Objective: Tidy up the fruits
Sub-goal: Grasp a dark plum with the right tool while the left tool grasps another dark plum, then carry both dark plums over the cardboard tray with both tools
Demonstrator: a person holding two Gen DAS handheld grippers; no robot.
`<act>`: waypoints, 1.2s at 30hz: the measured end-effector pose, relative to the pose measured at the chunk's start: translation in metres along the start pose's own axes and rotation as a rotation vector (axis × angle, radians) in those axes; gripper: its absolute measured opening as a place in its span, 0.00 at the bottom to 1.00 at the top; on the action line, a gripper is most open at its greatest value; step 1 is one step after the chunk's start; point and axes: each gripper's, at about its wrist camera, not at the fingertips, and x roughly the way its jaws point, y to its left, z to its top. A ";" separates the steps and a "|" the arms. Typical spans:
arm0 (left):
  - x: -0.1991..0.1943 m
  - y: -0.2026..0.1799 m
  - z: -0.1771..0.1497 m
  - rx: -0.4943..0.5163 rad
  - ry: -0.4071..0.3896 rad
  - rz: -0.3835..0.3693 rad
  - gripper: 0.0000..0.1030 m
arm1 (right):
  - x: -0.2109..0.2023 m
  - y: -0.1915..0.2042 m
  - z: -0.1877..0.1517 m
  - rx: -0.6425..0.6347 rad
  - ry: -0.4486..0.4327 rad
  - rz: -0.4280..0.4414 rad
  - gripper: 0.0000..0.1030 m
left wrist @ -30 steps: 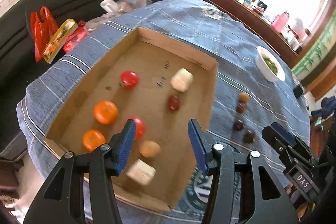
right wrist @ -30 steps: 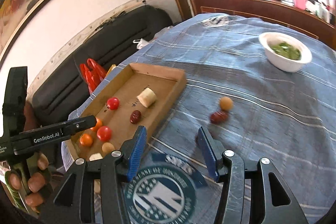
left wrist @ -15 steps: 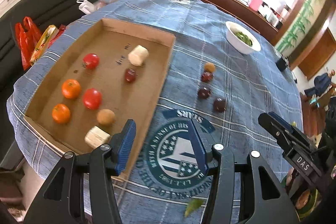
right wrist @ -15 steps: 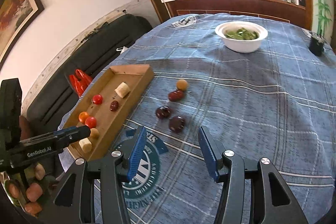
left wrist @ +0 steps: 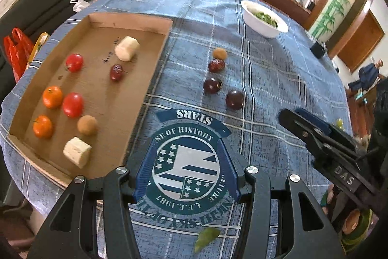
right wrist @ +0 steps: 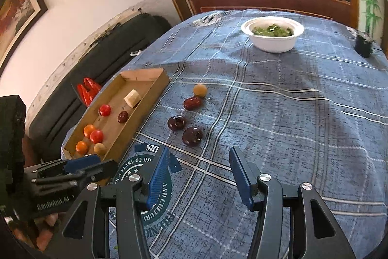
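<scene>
Left wrist view: left gripper (left wrist: 185, 170) hovers over the blue-clothed surface (left wrist: 266, 79), jaws apart and empty. Right gripper (right wrist: 198, 176) likewise. Four fruits (right wrist: 192, 136) lie loose beside the cardboard tray (left wrist: 155, 64) holding the others.

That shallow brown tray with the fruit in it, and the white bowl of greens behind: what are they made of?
The tray looks like plain corrugated cardboard: matte brown, thin folded walls, raw edges, pen marks on its floor. The white bowl is harder to call: smooth, even white with a thin rolled rim, which suggests disposable paper or foam, though glazed ceramic cannot be ruled out.
</scene>
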 end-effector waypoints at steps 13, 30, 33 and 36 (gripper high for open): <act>0.022 -0.005 0.005 0.041 0.043 0.012 0.49 | 0.096 0.022 0.012 -0.112 0.152 -0.060 0.25; 0.101 -0.048 0.066 0.120 0.059 0.082 0.28 | 0.001 -0.047 0.009 0.113 -0.008 -0.022 0.25; 0.096 -0.046 0.062 0.115 0.050 0.062 0.25 | -0.004 -0.047 0.009 0.113 -0.018 -0.015 0.25; 0.086 -0.040 0.055 0.107 0.036 0.057 0.25 | -0.006 -0.042 0.011 0.107 -0.024 -0.005 0.25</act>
